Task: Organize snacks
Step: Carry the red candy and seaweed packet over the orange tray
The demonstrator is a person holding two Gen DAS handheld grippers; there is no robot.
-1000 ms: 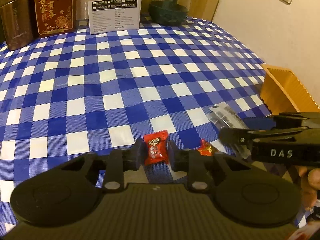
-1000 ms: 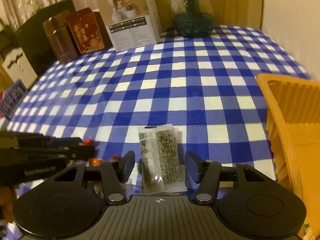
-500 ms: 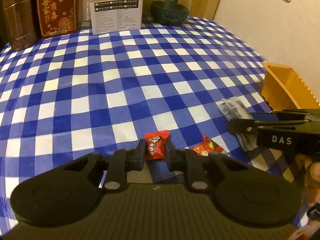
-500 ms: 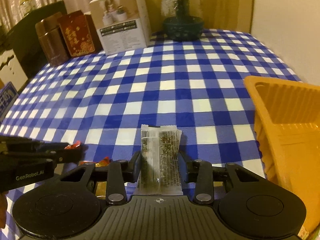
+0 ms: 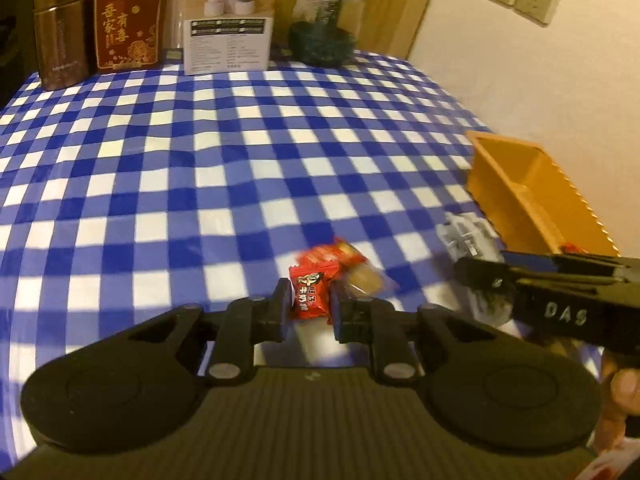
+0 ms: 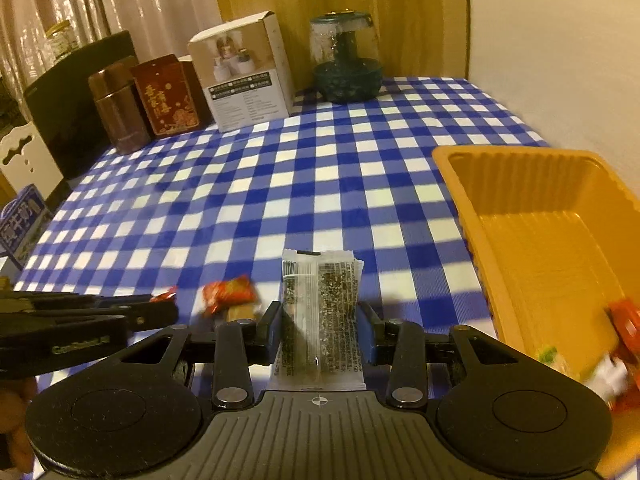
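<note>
Left claw (image 5: 308, 308) grips a red candy (image 5: 310, 297) above the checkered desk (image 5: 240, 160); right claw (image 6: 320, 332) clamps a clear seaweed packet (image 6: 320, 312), orange tray (image 6: 500, 184) at its 2 o'clock

1. The left gripper (image 5: 308, 312) is black plastic, with two big round discs and a ribbed middle plate.
2. Each finger arm has a shiny silver screw.
3. Its pads (image 5: 283, 304) look blue on the inside.
4. The right gripper (image 6: 320, 332) looks the same, with a small white cross mark on its plate.
5. From the side, one gripper shows white letters "DAS".
6. A bit of skin shows at the edge.
</note>
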